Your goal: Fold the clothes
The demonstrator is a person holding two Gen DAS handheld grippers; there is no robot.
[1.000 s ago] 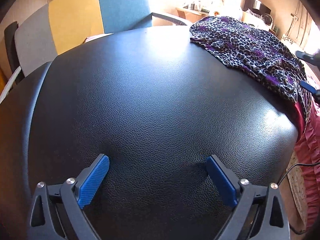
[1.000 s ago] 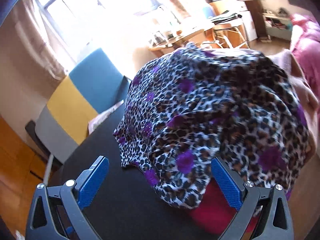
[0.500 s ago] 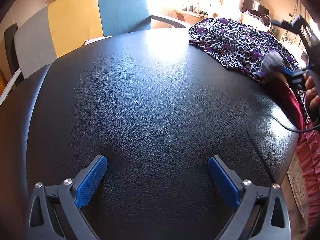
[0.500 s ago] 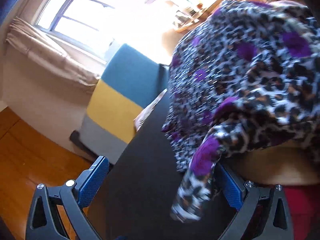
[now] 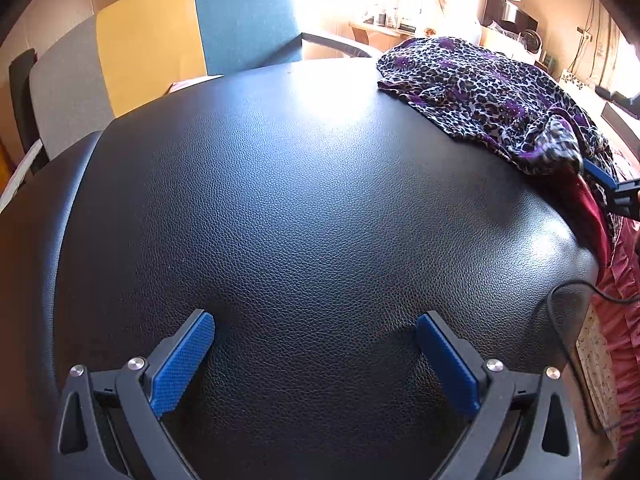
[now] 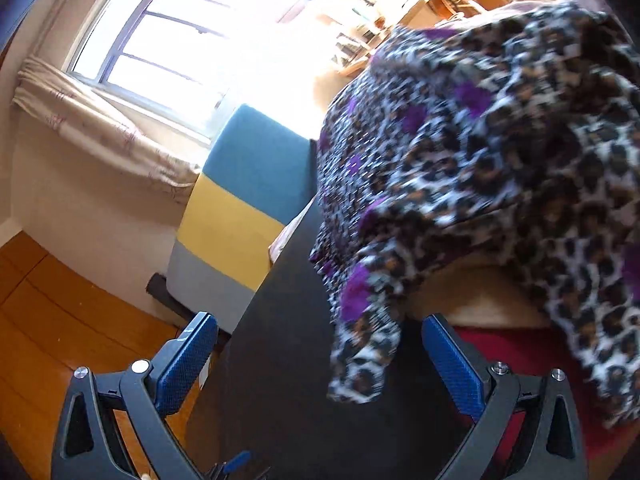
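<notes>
A leopard-print garment with purple blotches (image 5: 492, 100) lies crumpled at the far right of the black leather table (image 5: 300, 200). My left gripper (image 5: 316, 356) hovers open over the bare near part of the table, far from the garment. In the left wrist view one blue finger (image 5: 598, 174) of my right gripper sticks in under the garment's raised near edge. My right gripper (image 6: 320, 360) is open, and a flap of the garment (image 6: 368, 344) hangs down between its fingers. A dark red cloth (image 6: 520, 348) lies beneath the garment.
A chair striped grey, yellow and blue (image 5: 160, 52) stands behind the table. A black cable (image 5: 560, 308) loops over the table's right edge. Pink ruffled bedding (image 5: 624, 280) lies to the right, and a cluttered desk (image 5: 384, 28) is at the back.
My right gripper has tilted and pushed in at the garment's near edge, which is now lifted with a flap hanging between the open fingers. My left gripper has hardly moved.
</notes>
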